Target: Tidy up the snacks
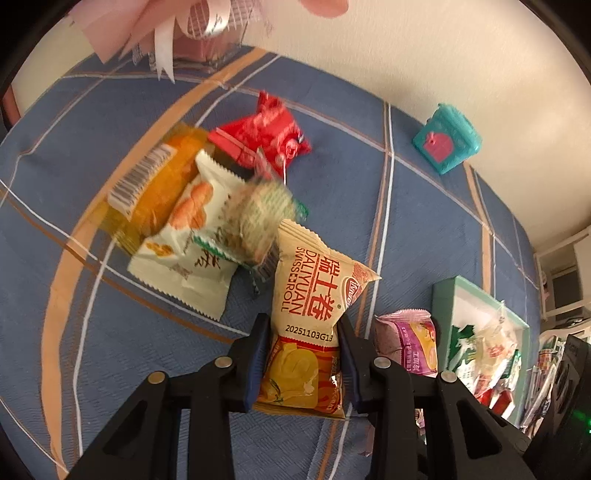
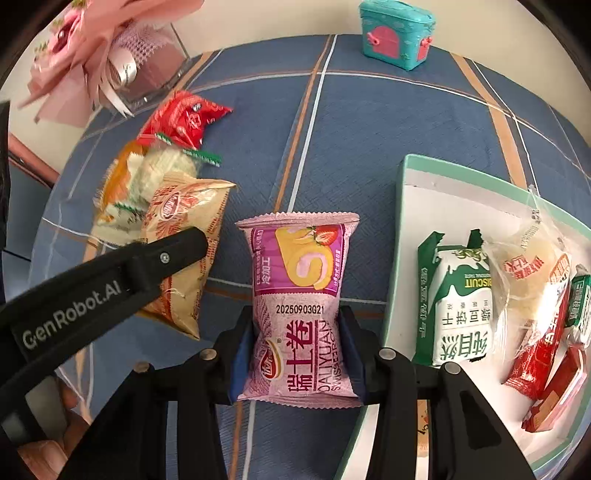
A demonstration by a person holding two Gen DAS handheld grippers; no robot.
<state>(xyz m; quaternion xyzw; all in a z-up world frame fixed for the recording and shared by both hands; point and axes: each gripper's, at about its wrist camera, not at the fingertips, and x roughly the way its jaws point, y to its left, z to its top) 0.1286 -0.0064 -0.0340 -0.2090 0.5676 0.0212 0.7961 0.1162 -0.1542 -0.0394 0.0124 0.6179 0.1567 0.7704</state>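
My left gripper (image 1: 303,325) is shut on a beige Swiss roll packet (image 1: 314,295), held above the blue checked cloth; the left gripper's arm (image 2: 110,280) and that packet (image 2: 188,236) also show in the right wrist view. My right gripper (image 2: 295,325) is shut on a pink strawberry Swiss roll packet (image 2: 299,295), also visible in the left wrist view (image 1: 406,339). A pile of loose snacks lies at the left: a red packet (image 1: 262,133), an orange one (image 1: 162,181), a white one (image 1: 188,236). A teal-rimmed white box (image 2: 402,221) at the right holds several packets.
A teal toy chest (image 2: 397,33) stands at the table's far edge by the wall. A pink ribbon bouquet in a clear holder (image 2: 122,62) stands at the far left. The tablecloth (image 2: 369,129) is blue with orange and white stripes.
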